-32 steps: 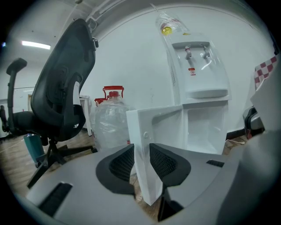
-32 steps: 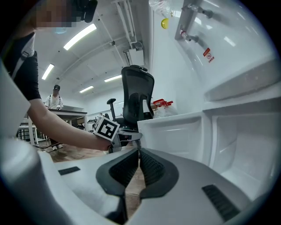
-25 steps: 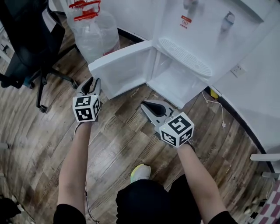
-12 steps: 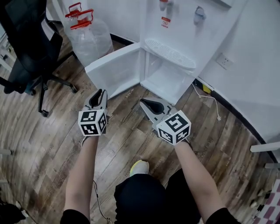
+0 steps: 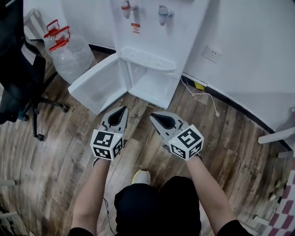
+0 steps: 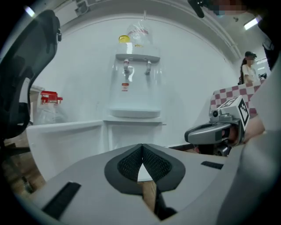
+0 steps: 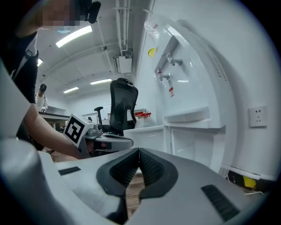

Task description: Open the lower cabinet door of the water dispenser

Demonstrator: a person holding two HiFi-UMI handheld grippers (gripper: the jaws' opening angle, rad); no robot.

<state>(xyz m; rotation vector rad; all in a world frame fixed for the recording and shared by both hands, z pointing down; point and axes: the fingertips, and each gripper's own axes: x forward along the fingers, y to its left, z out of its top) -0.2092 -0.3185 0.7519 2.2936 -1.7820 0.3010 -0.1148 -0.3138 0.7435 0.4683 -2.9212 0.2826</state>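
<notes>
So the lower cabinet door point(image 5: 97, 85) of the water dispenser point(image 5: 154, 34) is already standing wide open. It's swung out to the left in the head view, over the wood floor point(image 5: 55, 156), and the white inside of the lower compartment point(image 5: 154, 85) is showing. The dispenser stands against the white wall, with the drip tray point(image 5: 146, 59) right above the opening and a red tap point(image 5: 126, 6) and a blue tap point(image 5: 163, 12) higher up.

Both grippers are held in the air in front of the dispenser, side by side, and neither touches the door. The left gripper point(image 5: 124, 109) points toward the open door. Its fingers point(image 6: 130, 165) have just been closing and now sit pressed together with nothing between them. The right gripper point(image 5: 152, 115) is just beside it, aimed more at the compartment. Its fingers point(image 7: 150, 168) are pressed together too, also holding nothing.

Off to the left there's a clear water jug point(image 5: 71, 57) with red handles and a black office chair point(image 5: 18, 78). A wall socket point(image 5: 211, 54) sits right of the dispenser, with a white cable point(image 5: 205, 97) trailing on the floor below it. The person's shoe point(image 5: 141, 176) shows between the arms.
</notes>
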